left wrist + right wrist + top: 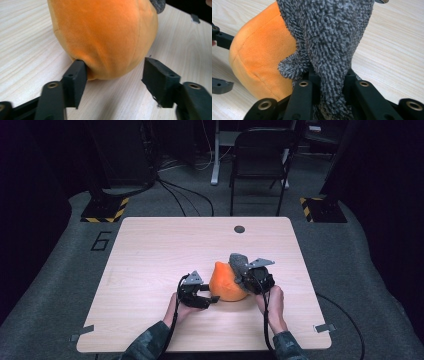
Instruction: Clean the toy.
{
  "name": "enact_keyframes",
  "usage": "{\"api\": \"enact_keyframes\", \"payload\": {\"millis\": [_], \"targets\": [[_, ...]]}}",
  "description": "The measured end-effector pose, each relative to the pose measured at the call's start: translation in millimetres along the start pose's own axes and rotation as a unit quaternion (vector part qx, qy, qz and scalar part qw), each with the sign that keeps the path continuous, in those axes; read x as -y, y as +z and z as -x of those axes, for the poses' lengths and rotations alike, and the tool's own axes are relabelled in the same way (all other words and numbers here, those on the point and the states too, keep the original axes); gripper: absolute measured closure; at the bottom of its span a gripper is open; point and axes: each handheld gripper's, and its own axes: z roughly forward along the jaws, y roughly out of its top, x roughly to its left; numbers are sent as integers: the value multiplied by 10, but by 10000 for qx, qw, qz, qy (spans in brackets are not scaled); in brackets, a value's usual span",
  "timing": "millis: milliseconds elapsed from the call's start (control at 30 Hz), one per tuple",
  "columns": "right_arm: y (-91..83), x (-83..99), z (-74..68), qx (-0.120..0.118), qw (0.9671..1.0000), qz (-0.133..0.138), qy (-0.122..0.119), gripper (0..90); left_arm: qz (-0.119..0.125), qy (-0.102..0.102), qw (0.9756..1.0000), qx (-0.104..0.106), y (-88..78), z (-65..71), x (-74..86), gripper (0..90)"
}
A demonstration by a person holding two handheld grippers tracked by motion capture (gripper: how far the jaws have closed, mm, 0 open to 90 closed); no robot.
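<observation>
On the light wooden surface (150,250), toward its near middle, lies an orange plush toy (227,282) with a grey fuzzy part (239,261) at its far right side. To the toy's left, the left gripper (212,299) sits low on the surface in the person's left hand (180,309); its jaws stand apart on either side of the toy's rounded near end, and in the left gripper view one pad (76,81) just meets the orange fabric (105,37) while the other pad (160,81) stands clear of it, so nothing is clamped. To the toy's right, the right gripper (242,270), held in the right hand (271,305), is closed on the grey fuzzy part: in the right gripper view the shaggy grey cloth (332,50) runs down between the two black jaws, pinched tight, with the orange body (262,62) just beside it on the left
</observation>
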Motion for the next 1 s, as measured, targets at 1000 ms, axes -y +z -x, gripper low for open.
{"api": "enact_keyframes", "payload": {"millis": [1000], "targets": [[33, -4, 35, -53, 10000, -14, 59, 765, -72, 1231, 9906, -589, 191, 31, 86, 145]]}}
